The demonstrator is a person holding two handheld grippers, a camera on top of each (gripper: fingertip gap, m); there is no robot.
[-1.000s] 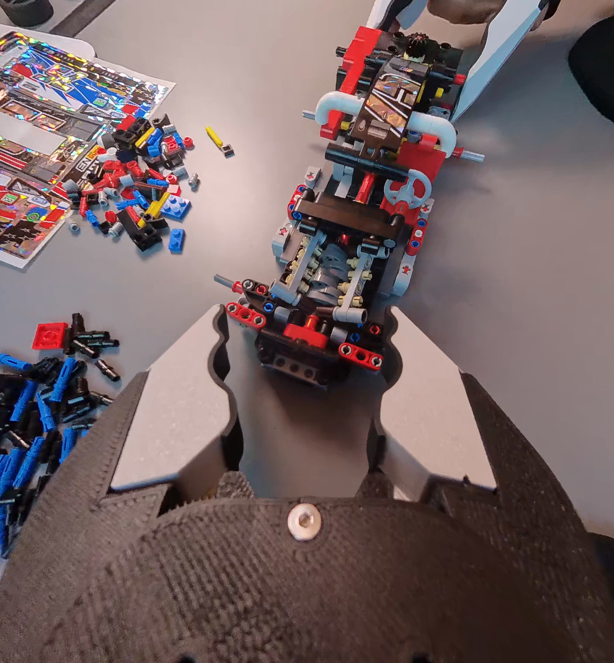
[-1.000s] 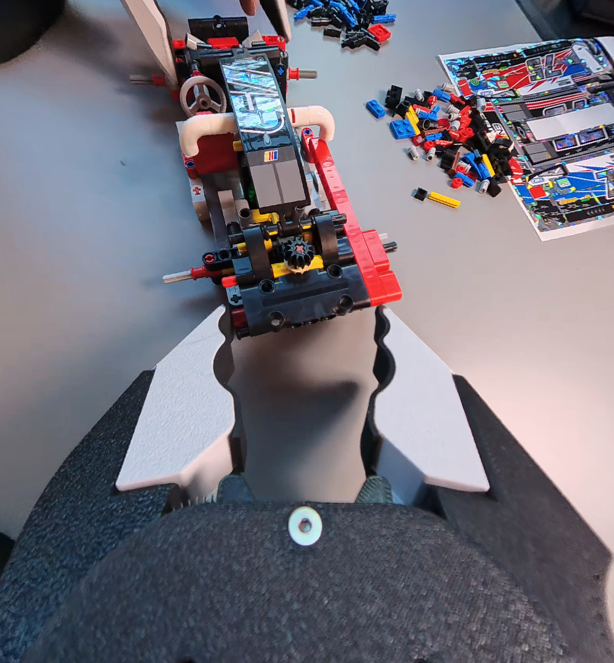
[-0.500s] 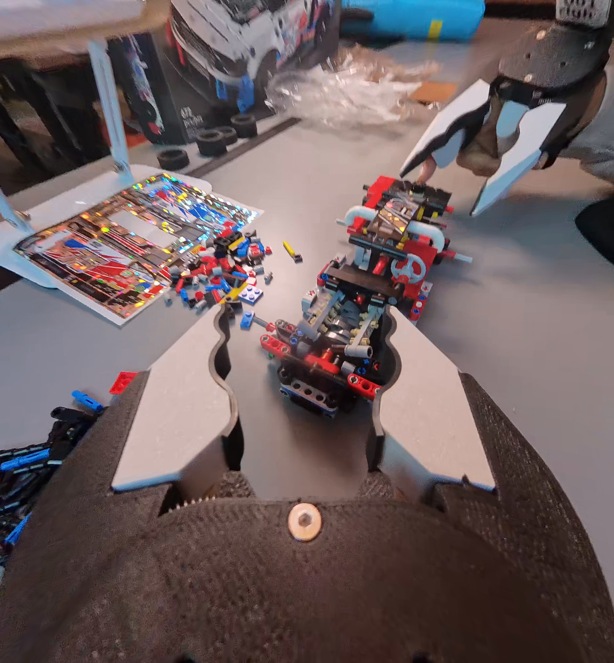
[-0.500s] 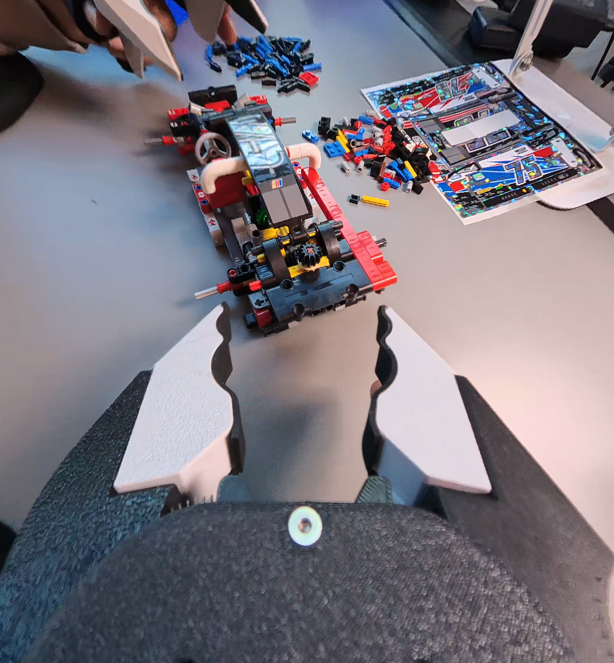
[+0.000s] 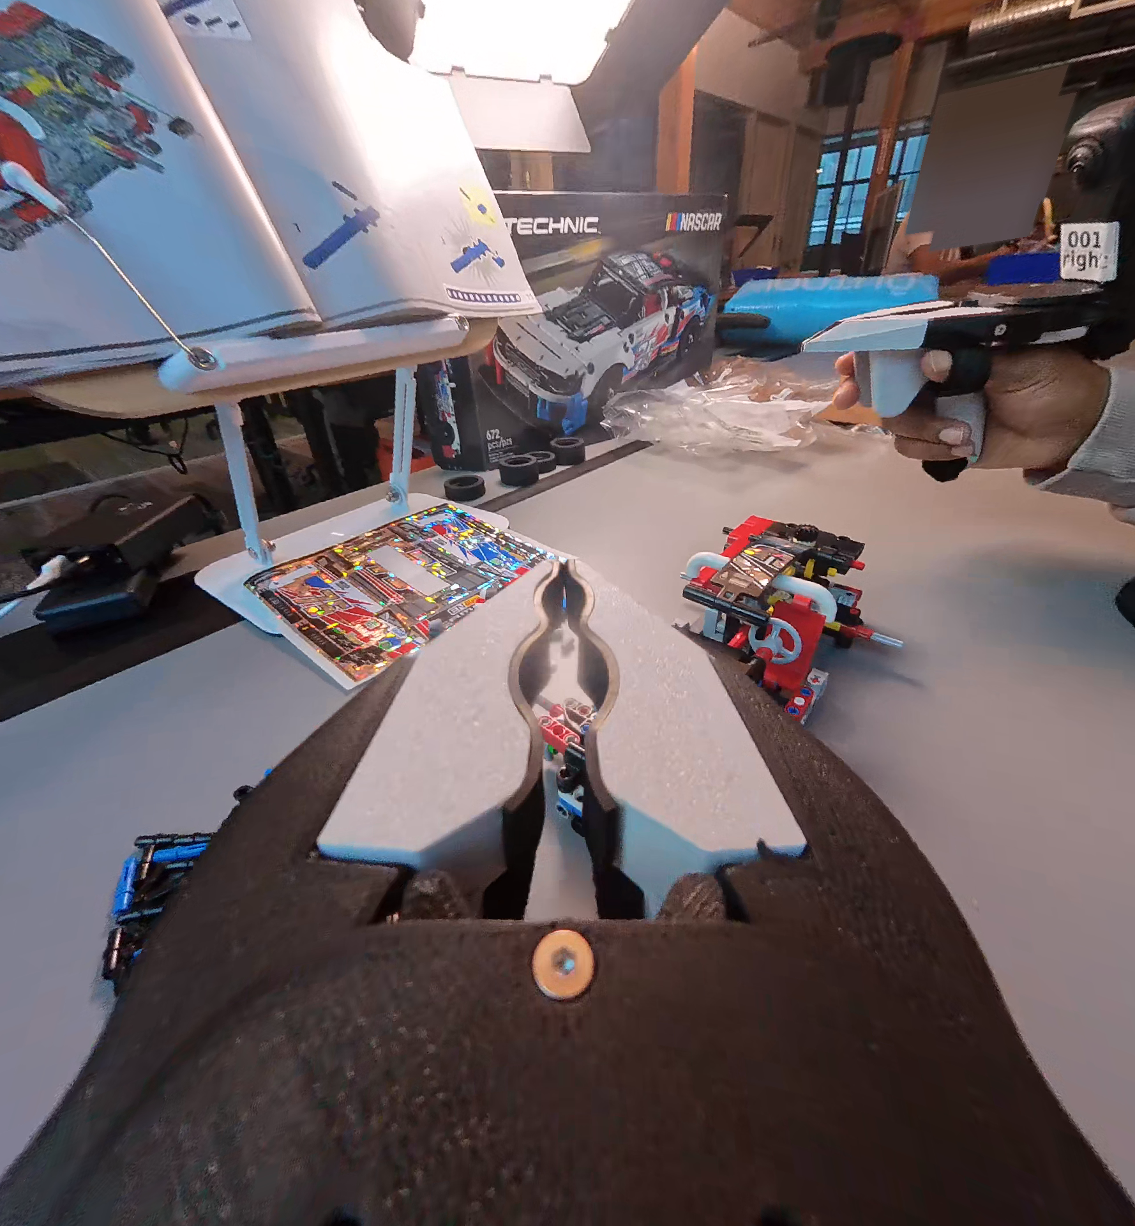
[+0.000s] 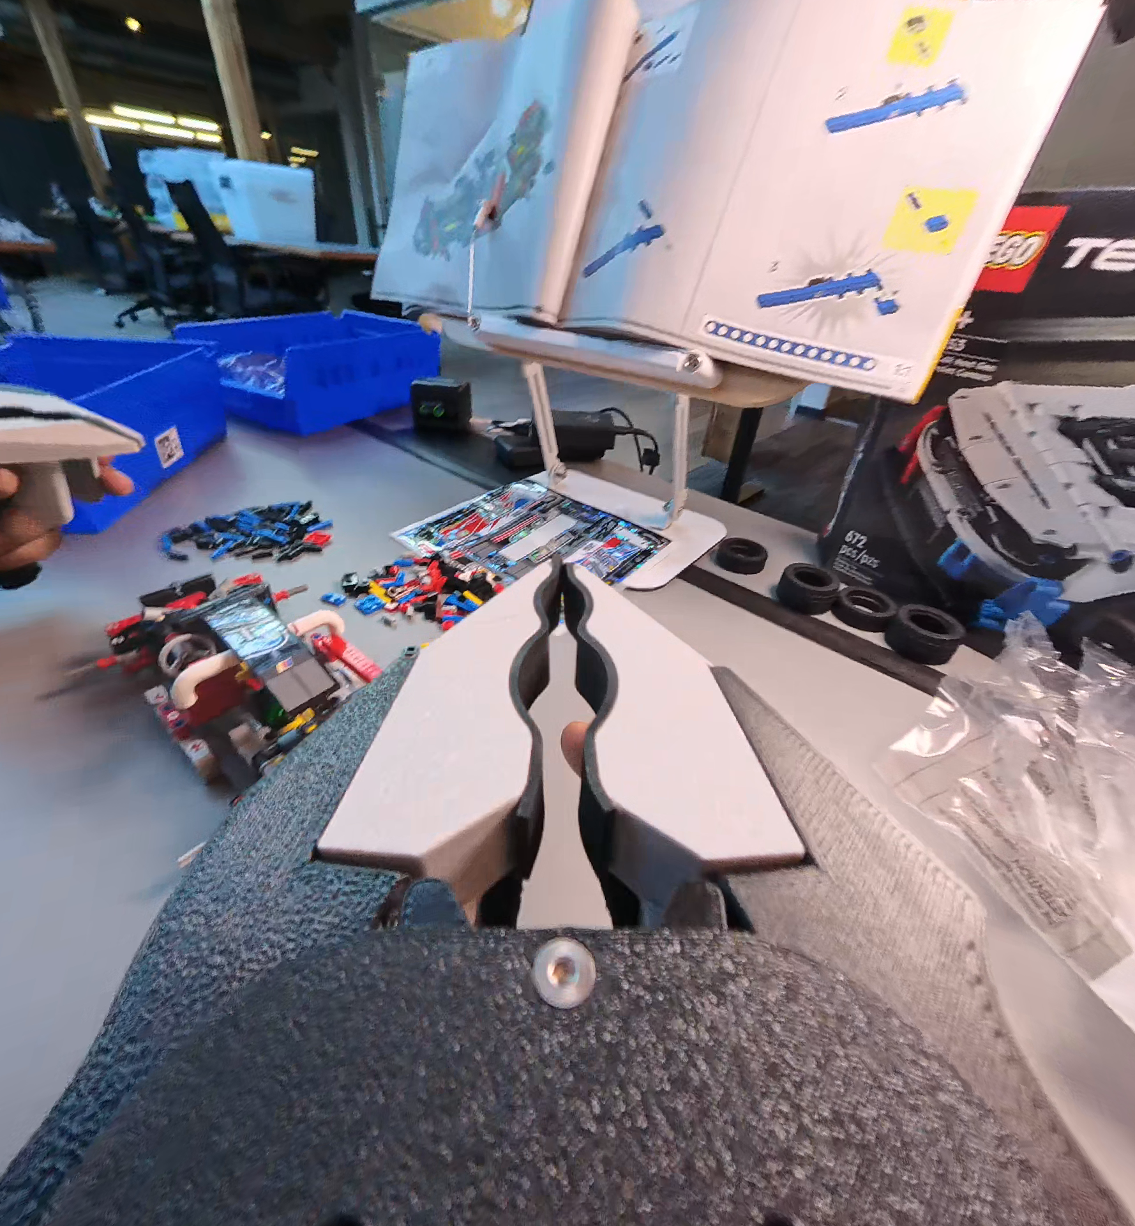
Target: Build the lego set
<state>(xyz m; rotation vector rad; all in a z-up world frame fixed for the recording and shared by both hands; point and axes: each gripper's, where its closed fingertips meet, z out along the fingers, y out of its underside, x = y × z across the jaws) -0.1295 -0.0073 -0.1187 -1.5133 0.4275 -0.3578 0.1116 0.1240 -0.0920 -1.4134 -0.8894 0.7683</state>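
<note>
Lego car chassis (image 5: 777,610), half built in red, black and grey, sits on the grey tabletop (image 5: 989,829), right of centre in the left wrist view and partly hidden behind the left tool (image 5: 566,576). That tool is raised off the tabletop, its two pale fingers (image 5: 459,716) pressed together at the tips with nothing between them; a sliver of the chassis shows through the wavy gap lower down. In the upper right of that view the right tool (image 5: 817,341) is held by a hand (image 5: 989,411) well above the car, seen side-on, its tips closed to a point.

From the right wrist view the chassis (image 6: 233,670) lies in the left middle of the frame, down and to the left of the right tool (image 6: 559,576), whose tips meet and hold nothing. The left tool (image 6: 87,431) shows at the left edge, above the car and apart from it.

Only the right wrist view shows the pile of blue and black pins (image 6: 250,531) whole, the mixed loose parts (image 6: 419,590), two blue bins (image 6: 326,371), four black tyres (image 6: 843,604) in a row and a clear plastic bag (image 6: 1049,763) at the right. The left wrist view catches just the edge of the pins (image 5: 153,876) at lower left. Both views show the foil sticker sheet (image 5: 392,597), the open instruction booklet (image 5: 220,166) on its white stand, and the set's box (image 5: 591,318) behind.
</note>
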